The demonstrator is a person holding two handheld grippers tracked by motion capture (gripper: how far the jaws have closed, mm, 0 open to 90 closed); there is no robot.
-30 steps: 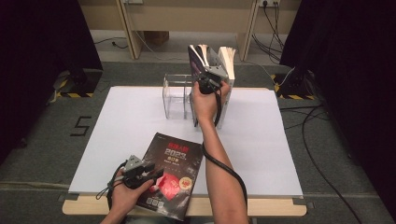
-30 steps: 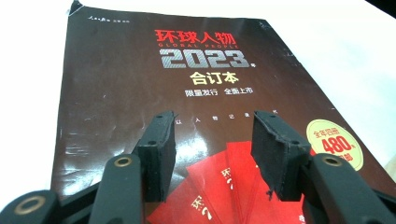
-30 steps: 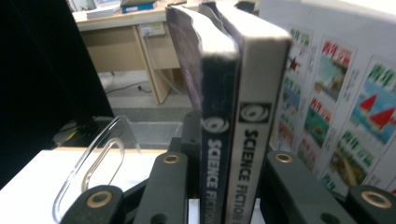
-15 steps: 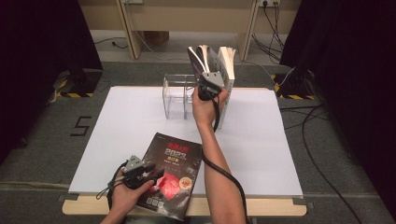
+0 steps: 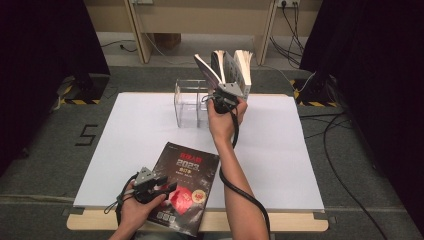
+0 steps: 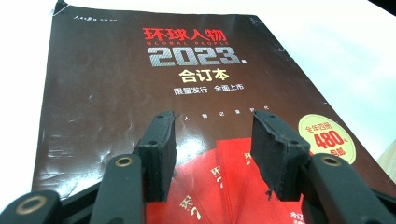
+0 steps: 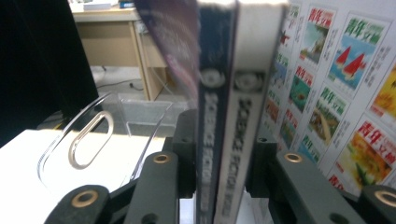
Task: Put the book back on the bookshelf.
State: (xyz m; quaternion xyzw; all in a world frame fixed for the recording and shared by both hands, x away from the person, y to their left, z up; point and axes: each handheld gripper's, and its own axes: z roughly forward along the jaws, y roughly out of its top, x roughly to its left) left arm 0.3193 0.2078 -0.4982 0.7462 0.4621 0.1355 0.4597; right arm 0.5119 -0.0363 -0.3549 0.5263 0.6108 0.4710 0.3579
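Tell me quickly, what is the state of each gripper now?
Left gripper: open, over the dark magazine, holding nothing.
Right gripper: around two upright books, jaws just opening; grip cannot be told.

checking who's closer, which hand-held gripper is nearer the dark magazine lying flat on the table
Left. The left hand-held gripper hovers right over the dark magazine, open jaws above its cover. The right hand-held gripper is far across the table at the upright books by the clear rack.
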